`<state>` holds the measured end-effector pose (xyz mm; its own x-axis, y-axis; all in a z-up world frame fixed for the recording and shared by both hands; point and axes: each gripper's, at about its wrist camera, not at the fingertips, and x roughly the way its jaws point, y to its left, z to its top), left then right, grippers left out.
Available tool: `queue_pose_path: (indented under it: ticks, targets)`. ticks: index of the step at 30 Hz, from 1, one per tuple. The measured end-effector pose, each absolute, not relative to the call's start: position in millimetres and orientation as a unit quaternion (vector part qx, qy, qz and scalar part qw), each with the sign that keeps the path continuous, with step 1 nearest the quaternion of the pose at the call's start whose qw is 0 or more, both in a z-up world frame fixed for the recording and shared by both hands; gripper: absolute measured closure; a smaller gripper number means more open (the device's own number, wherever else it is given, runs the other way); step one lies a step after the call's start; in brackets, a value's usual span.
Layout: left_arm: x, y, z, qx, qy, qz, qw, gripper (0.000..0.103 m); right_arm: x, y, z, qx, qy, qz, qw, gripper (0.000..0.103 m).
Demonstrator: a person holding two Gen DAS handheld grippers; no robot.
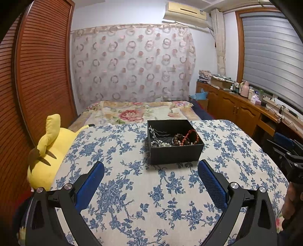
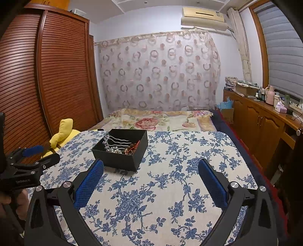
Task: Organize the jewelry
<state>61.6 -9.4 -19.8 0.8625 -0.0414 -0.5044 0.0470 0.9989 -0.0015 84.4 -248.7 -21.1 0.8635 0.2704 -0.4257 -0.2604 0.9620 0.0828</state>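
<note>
Black box (image 1: 175,149) of tangled jewelry on floral cloth (image 1: 132,189).
We see pearls (image 1: 164,144), red cord (image 1: 189,136); both grippers (image 1: 151,166) (image 2: 151,165) spread wide, empty.

My left gripper (image 2: 28,151), seen at the left edge of the right wrist view, carries one line of small white lettering on its black body near the lower left of the frame, but the characters are too blurred for me to read. The air conditioner (image 2: 203,18) at the upper right of that view bears a small label at its right end, likewise too small to make out. In the left wrist view I find no text, number or sign that can be read on any surface.
</note>
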Motion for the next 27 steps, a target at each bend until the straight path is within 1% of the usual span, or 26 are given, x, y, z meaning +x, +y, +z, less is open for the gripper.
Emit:
queue_pose_path:
  ticks: [27]
  targets:
    - [58.2,-7.8,-14.3,0.003,0.256,-0.023,0.967,0.008,84.0,-249.4,-22.8,0.012,0.224,0.137,0.965,0.003]
